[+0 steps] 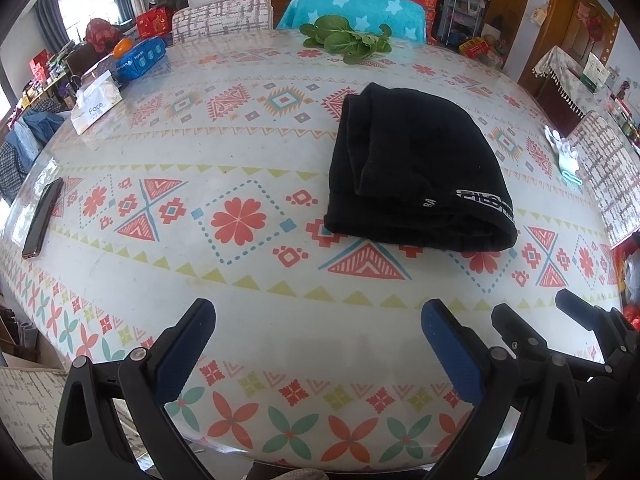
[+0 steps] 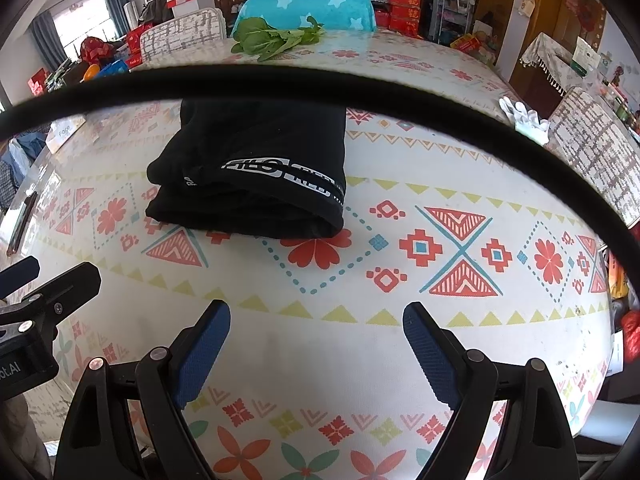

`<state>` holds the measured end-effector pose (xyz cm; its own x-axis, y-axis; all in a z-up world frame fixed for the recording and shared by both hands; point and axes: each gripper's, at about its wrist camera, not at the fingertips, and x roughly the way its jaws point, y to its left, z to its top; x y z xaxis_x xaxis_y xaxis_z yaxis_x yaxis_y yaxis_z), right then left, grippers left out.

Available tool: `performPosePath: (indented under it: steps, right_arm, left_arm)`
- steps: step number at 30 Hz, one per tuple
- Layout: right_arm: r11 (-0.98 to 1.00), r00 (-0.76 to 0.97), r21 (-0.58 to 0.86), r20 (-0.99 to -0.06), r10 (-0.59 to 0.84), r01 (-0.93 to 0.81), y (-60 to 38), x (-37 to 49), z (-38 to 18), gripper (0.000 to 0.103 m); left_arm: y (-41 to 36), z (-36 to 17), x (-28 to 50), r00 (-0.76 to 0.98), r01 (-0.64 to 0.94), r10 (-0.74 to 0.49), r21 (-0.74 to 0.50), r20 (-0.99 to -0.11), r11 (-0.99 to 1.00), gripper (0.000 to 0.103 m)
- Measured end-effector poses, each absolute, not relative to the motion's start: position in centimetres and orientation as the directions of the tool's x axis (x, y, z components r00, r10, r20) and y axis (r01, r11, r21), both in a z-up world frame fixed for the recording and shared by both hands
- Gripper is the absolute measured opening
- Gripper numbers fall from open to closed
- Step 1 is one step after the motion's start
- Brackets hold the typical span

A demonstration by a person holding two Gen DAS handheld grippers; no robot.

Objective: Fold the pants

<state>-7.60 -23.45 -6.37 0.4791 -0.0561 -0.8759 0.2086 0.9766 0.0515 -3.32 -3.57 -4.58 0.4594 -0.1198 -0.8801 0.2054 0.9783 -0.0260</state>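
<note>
Both grippers spread wide, empty, over the table [image 1: 120,288] edge. Pants [image 1: 416,168] lie folded, a compact stack ahead: up-right of left gripper [image 1: 316,344], up-left of right gripper [image 2: 316,344], long axis running away. Right looks slightly nearer.

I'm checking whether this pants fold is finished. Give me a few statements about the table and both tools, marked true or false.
1. The black pants lie folded in a compact bundle on the table. True.
2. The left tool grips the pants. False: it is open and apart from them.
3. The right tool is open and holds nothing. True.
4. Leafy greens lie at the table's far edge. True.
5. The phone rests on the pants. False: it lies near the table's left edge.
</note>
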Motion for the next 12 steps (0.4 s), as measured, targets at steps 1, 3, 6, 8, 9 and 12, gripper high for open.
performPosePath:
  steps: [1,3,6,8,9,12]
  right_arm:
    - [0.977,0.479,0.051,-0.876,-0.056,0.208,-23.5,-7.6,-6.4,0.091]
    - [0.977,0.478,0.052,-0.877,-0.054,0.205,-23.5,-7.6,-6.5,0.091]
    - [0.977,0.476,0.043,-0.877,-0.063,0.208,-23.7,-7.6,-6.5,0.091]
    - [0.976,0.476,0.046,-0.877,-0.063,0.213,-23.9,-7.6,-6.6,0.091]
    - [0.975,0.475,0.044,-0.877,-0.066,0.218,-24.1,-7.7,-6.6,0.091]
    - [0.970,0.472,0.050,-0.879,-0.071,0.238,-24.8,-7.7,-6.7,0.091]
  left_arm:
    - [-3.9,-4.9,-3.2,0.449,0.215,-0.127,-0.031,-0.884,0.976,0.103]
    - [-4.4,-5.5,-3.0,0.417,0.240,-0.147,-0.048,-0.897,0.970,0.103]
    - [-4.9,-6.1,-2.6,0.383,0.244,-0.166,-0.074,-0.909,0.967,0.103]
    - [-4.8,-6.2,-2.5,0.378,0.239,-0.173,-0.085,-0.909,0.967,0.103]
    - [-4.8,-6.1,-2.5,0.384,0.234,-0.173,-0.086,-0.907,0.968,0.103]
    - [-4.7,-6.0,-2.2,0.382,0.237,-0.179,-0.091,-0.907,0.967,0.103]
